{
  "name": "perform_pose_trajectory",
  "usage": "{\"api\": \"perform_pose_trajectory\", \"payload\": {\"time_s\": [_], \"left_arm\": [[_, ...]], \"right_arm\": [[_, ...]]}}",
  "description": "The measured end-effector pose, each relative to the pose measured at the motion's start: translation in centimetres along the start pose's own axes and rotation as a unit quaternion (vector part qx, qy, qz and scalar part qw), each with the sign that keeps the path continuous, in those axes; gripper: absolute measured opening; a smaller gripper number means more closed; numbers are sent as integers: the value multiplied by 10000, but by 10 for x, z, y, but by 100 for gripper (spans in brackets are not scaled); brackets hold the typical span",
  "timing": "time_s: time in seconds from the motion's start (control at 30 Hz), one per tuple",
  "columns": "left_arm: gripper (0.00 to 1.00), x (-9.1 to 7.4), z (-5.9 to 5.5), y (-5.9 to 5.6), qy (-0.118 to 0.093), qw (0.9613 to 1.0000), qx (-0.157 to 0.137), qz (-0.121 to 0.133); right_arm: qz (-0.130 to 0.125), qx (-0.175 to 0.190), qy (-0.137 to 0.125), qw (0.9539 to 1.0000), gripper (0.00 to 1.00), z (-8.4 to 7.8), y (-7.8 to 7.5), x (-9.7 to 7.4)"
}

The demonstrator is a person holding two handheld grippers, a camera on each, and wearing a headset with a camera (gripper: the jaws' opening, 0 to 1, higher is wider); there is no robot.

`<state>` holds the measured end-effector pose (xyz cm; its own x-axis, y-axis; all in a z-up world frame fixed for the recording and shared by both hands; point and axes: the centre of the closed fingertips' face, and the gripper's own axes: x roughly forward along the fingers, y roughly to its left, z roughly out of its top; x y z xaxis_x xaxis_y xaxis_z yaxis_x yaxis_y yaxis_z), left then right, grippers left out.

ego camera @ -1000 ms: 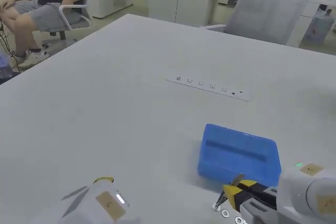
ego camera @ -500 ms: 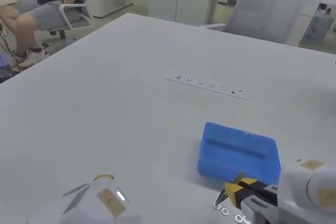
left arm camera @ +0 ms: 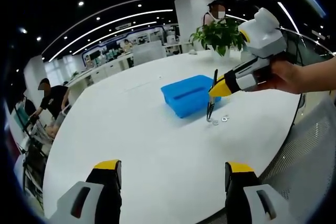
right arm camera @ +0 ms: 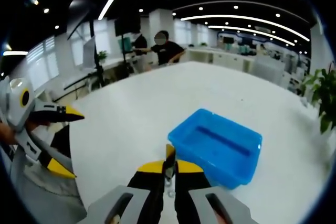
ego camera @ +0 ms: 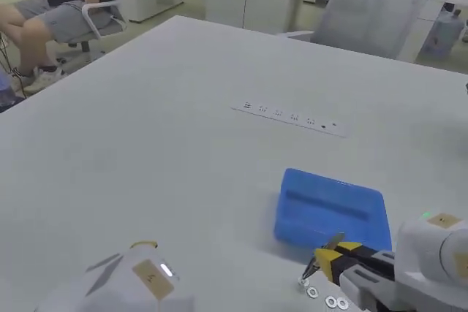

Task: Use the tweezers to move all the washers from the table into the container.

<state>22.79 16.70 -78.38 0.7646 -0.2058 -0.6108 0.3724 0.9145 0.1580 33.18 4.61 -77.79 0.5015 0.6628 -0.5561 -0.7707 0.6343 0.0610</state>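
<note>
The blue container (ego camera: 333, 210) stands on the white table (ego camera: 161, 144), towards my right. My right gripper (ego camera: 330, 261) is shut on the tweezers (ego camera: 314, 267), whose tips point down at the table just in front of the container. Three small metal washers (ego camera: 331, 302) lie beside the tips. In the left gripper view the tweezers (left arm camera: 211, 98) hang from the right gripper (left arm camera: 219, 87) with washers (left arm camera: 219, 120) at their tips, next to the container (left arm camera: 189, 95). My left gripper (left arm camera: 173, 169) is open and holds nothing. In the right gripper view the container (right arm camera: 218, 145) lies just ahead of the right gripper (right arm camera: 169, 167).
A white power strip (ego camera: 289, 117) lies flat beyond the container. An office chair (ego camera: 373, 12) stands at the far table edge. A person (ego camera: 66, 5) sits on a chair off the table's far left corner. A potted plant (left arm camera: 220, 35) stands past the container.
The head camera has shifted slightly. The tweezers' tips stay beside the washers, and the seated person has moved an arm.
</note>
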Motion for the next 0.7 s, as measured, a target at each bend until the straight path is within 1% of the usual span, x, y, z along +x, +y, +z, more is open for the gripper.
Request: {"api": "perform_pose_trajectory", "payload": {"time_s": [0.07,0.2,0.33,0.4,0.53,0.7], "left_arm": [[83,0,0,0,-12,10000,-9,-8],[83,-1,3,-2,-70,10000,-34,-52],[84,-1,5,-3,-140,9998,-56,-92],[84,-1,6,-3,-151,9998,-63,-91],[85,-2,6,-3,-163,9998,-85,-93],[85,-2,6,-2,-161,9998,-95,-79]], "right_arm": [[-3,-51,-48,10000,2,6,-1,-2],[21,-76,-217,9997,2,24,-4,-6],[-32,-158,-417,9990,2,44,-7,-9],[-59,-183,-485,9986,2,50,-10,-8],[-149,-193,-606,9979,2,60,-18,-3],[-292,-145,-691,9971,2,66,-31,7]]}}
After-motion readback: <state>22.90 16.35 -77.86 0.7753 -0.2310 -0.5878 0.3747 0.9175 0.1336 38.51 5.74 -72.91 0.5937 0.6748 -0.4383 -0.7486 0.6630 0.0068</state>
